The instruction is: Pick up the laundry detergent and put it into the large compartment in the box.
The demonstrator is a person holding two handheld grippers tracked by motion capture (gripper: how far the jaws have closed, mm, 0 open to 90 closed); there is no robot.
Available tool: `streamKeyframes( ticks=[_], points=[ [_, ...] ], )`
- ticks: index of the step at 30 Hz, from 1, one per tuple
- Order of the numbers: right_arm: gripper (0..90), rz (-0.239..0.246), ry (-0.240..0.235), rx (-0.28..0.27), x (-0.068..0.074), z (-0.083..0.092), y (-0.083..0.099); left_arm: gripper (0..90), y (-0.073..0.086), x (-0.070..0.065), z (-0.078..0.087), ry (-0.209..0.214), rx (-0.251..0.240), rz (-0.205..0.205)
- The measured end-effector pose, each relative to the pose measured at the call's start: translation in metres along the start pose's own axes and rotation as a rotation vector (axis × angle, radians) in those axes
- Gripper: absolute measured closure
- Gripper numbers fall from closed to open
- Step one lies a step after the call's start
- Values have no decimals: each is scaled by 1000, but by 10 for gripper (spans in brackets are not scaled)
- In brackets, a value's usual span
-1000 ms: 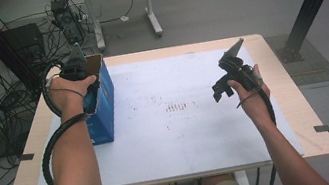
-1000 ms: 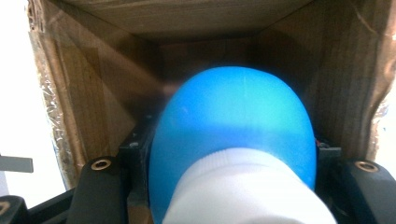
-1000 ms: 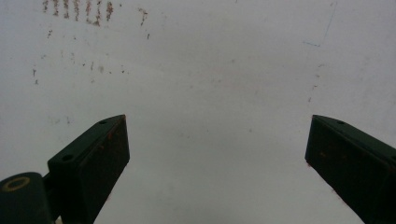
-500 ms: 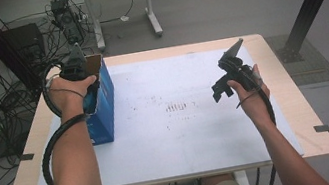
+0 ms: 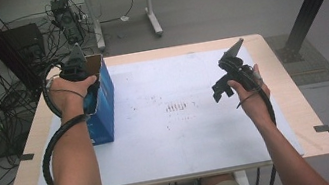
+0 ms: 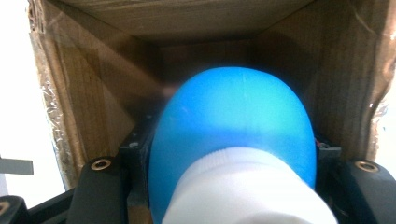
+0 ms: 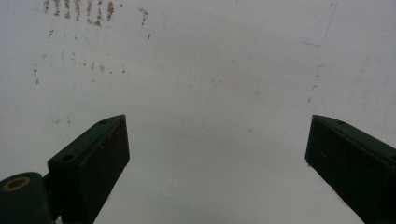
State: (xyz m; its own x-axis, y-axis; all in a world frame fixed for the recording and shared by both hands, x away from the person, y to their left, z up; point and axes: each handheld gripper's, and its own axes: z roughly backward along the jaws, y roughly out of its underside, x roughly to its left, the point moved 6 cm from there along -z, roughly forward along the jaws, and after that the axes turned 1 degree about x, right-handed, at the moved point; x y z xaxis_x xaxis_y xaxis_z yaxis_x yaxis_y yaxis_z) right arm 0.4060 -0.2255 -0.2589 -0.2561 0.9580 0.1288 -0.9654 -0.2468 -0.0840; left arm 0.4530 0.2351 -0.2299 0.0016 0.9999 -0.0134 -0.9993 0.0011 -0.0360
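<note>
A blue bottle (image 6: 233, 126) with a white cap (image 6: 243, 191) sits clamped between the jaws of the left hand-held gripper (image 5: 79, 71), its rounded blue body pointing down into the open mouth of a cardboard box (image 5: 101, 103). In the left gripper view the bottle hangs just inside the box's brown inner walls (clear tape shows along the torn flaps at either side), and the black jaws press on it from both sides. The box, blue on the outside, stands upright at the left edge of the bench (image 5: 185, 134), on the white sheet (image 5: 201, 142) that covers most of the bench top. The person's left hand (image 5: 68, 91) grips the tool right above the box opening, with a black cable looping down beside the forearm.

Well apart, over the right part of the bench, the right hand-held gripper (image 5: 223, 90) is held above the white sheet with its jaws spread wide and nothing between them. Faint reddish marks (image 5: 177, 106) dot the sheet near its middle.
</note>
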Motion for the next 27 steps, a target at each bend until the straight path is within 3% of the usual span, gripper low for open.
streamKeyframes(
  ticks=[27],
  points=[
    [62,5,4,-6,-1,1,0,369,0,-1,0,-2,-4,-1]
  ],
)
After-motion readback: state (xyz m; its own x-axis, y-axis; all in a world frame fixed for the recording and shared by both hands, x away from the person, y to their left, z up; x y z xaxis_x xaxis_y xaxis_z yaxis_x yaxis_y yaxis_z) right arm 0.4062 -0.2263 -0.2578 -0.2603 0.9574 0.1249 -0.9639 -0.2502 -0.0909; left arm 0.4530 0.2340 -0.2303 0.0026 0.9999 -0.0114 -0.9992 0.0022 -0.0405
